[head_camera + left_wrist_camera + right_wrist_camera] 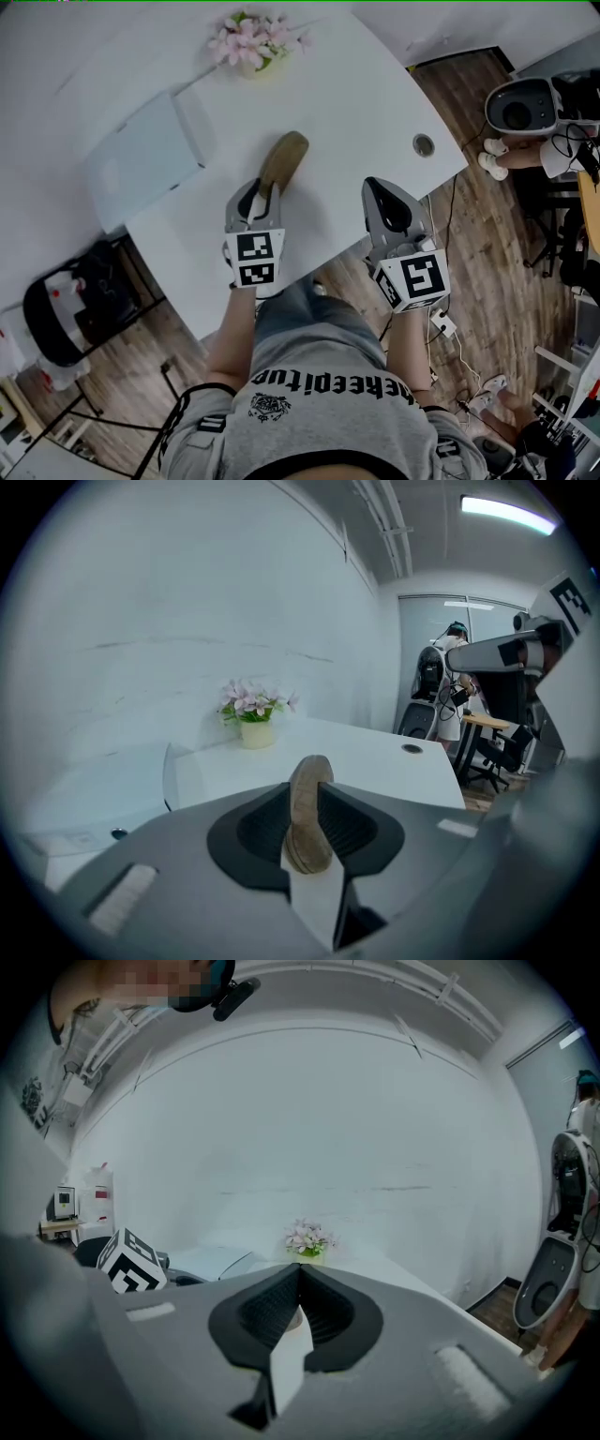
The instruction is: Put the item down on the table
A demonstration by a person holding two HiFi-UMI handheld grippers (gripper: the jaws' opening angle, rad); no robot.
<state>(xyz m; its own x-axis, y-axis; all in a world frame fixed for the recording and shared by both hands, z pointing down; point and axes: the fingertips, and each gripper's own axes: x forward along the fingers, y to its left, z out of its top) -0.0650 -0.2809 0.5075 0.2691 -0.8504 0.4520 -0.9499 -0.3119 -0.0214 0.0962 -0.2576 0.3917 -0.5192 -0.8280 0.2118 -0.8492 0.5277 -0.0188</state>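
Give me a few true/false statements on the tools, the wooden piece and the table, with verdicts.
1. The left tool is clamped on the tan wooden piece. True.
2. The right tool holds a second wooden piece. False: its jaws are together with nothing between them.
3. The flower pot stands on the white table. True.
4. The wooden piece covers the round hole in the table. False: the hole is uncovered, off to the right of both tools.
5. The flower pot sits at the table edge nearest the person. False: it is at the far end, beyond both tools.

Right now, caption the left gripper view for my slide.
Left gripper clamps a brown oval item edge-on; white table and flowers beyond.
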